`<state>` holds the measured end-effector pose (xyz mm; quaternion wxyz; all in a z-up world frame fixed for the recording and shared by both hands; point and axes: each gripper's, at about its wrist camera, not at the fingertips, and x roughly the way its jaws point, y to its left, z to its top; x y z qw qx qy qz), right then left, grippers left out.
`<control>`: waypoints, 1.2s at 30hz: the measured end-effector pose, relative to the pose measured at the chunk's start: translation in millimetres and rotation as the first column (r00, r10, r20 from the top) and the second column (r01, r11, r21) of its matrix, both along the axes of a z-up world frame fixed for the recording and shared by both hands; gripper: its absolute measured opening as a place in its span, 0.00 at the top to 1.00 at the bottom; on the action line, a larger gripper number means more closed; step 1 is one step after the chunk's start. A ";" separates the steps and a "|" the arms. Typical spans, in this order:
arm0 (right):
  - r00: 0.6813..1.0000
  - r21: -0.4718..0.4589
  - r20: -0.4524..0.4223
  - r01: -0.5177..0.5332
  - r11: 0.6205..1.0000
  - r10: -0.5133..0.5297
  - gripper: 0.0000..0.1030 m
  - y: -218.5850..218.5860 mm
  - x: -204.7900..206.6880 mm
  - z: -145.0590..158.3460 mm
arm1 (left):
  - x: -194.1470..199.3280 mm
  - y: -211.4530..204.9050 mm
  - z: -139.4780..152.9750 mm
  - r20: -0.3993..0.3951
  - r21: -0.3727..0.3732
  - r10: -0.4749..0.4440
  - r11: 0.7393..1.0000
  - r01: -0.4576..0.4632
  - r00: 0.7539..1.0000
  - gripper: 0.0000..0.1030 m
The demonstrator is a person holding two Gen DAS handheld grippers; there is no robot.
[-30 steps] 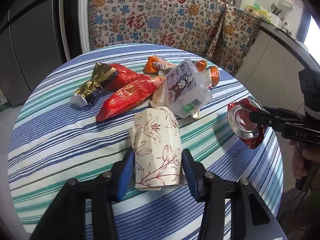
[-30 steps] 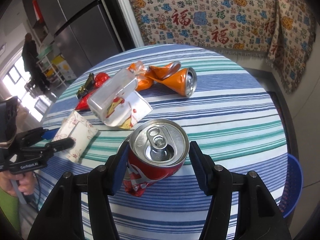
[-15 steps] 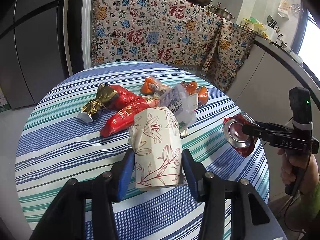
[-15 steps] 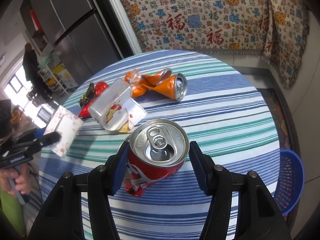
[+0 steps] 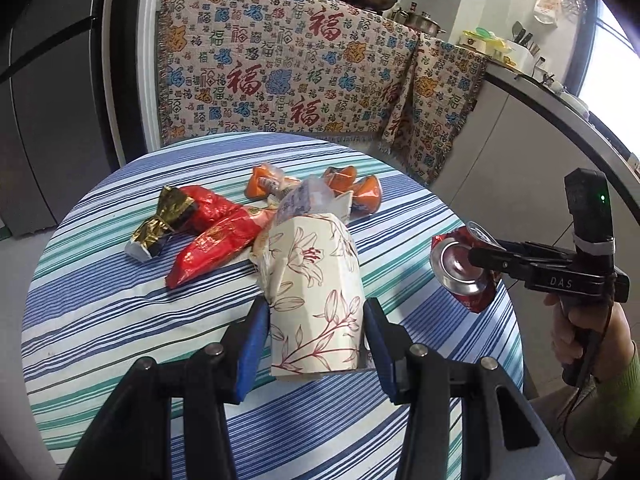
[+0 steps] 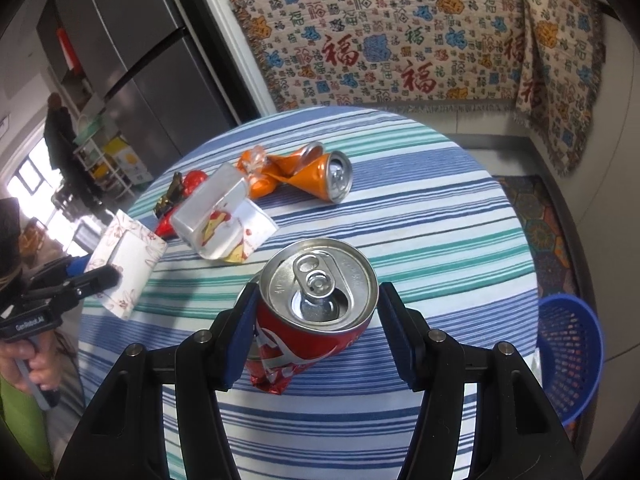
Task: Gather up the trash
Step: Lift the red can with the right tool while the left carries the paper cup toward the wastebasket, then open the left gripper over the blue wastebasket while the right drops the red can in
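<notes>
Already, the left hand-held gripper (image 5: pixel 316 344) clamps a floral paper packet (image 5: pixel 316 296), the right hand-held gripper (image 6: pixel 316 336) a crushed red can (image 6: pixel 312 312), both above the striped counter (image 6: pixel 440 240); orange cans (image 6: pixel 320 172) and red wrappers (image 5: pixel 216 240) remain, blue basket (image 6: pixel 572 356) beside it.

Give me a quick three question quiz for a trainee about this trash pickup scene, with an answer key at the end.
1. True or false: the right gripper is shut on a crushed red can.
2. What does the left gripper hold? A) orange can B) flowered paper pack C) red snack wrapper
3. Fill in: beside the striped table, on the floor, stands a blue ____.

Key
1. True; the fingers press both its sides.
2. B, the flowered paper pack. The red snack wrapper and orange can lie on the table.
3. Basket.
</notes>
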<state>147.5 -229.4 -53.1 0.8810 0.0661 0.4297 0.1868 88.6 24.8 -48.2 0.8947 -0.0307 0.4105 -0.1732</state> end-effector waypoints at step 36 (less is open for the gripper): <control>0.801 -0.167 0.004 0.591 0.789 -0.599 0.41 -336.1 -19.2 -30.5 | 60.9 -395.0 -56.2 -0.134 -0.056 -0.406 0.914 0.402 0.904 0.53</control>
